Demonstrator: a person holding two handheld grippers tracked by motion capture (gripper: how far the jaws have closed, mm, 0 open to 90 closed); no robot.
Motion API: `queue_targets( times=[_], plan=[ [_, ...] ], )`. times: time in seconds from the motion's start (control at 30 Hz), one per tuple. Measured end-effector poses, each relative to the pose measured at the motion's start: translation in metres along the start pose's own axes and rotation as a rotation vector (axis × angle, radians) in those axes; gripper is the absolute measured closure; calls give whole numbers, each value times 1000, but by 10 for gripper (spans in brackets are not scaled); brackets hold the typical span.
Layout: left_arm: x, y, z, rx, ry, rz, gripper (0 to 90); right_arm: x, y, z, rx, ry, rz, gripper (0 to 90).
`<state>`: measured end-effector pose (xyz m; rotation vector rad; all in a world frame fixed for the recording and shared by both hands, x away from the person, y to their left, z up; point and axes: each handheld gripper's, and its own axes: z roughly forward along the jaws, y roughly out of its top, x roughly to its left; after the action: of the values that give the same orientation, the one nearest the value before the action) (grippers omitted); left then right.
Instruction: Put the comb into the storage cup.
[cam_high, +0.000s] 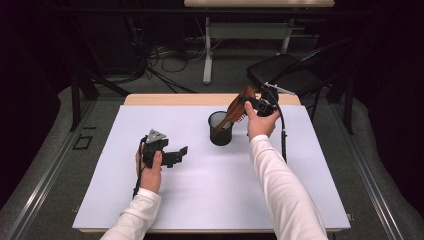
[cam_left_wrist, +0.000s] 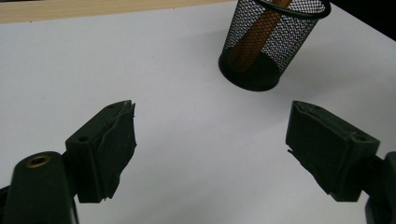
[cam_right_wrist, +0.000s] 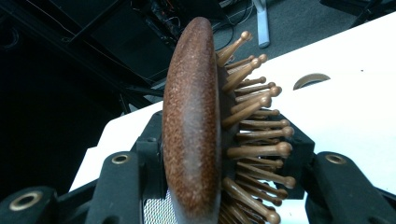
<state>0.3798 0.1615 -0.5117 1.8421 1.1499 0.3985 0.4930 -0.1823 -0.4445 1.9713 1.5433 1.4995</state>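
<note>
A brown wooden hairbrush (cam_high: 235, 109) leans with its handle inside a black mesh cup (cam_high: 220, 129) at the middle of the white table. My right gripper (cam_high: 257, 106) is shut on the brush's head; in the right gripper view the head (cam_right_wrist: 194, 121) and its wooden pins (cam_right_wrist: 254, 126) sit squeezed between the two jaws. My left gripper (cam_high: 175, 155) rests on the table left of the cup, open and holding nothing. In the left gripper view the wide-apart jaws frame bare table, with the mesh cup (cam_left_wrist: 268, 44) and the brush handle (cam_left_wrist: 257, 35) beyond my left gripper (cam_left_wrist: 212, 149).
The white table top (cam_high: 210, 190) has a wooden strip (cam_high: 200, 99) along its far edge. Behind the table stand a black chair (cam_high: 295, 70) and a desk frame (cam_high: 215, 45), with cables on the floor.
</note>
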Motion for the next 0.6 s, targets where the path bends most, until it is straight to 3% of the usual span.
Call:
queue_targets(
  times=[0.6],
  plan=[
    [0,0,1,-1,1,-4,161,-3,-3,-1,-5,25,-24,468]
  ],
)
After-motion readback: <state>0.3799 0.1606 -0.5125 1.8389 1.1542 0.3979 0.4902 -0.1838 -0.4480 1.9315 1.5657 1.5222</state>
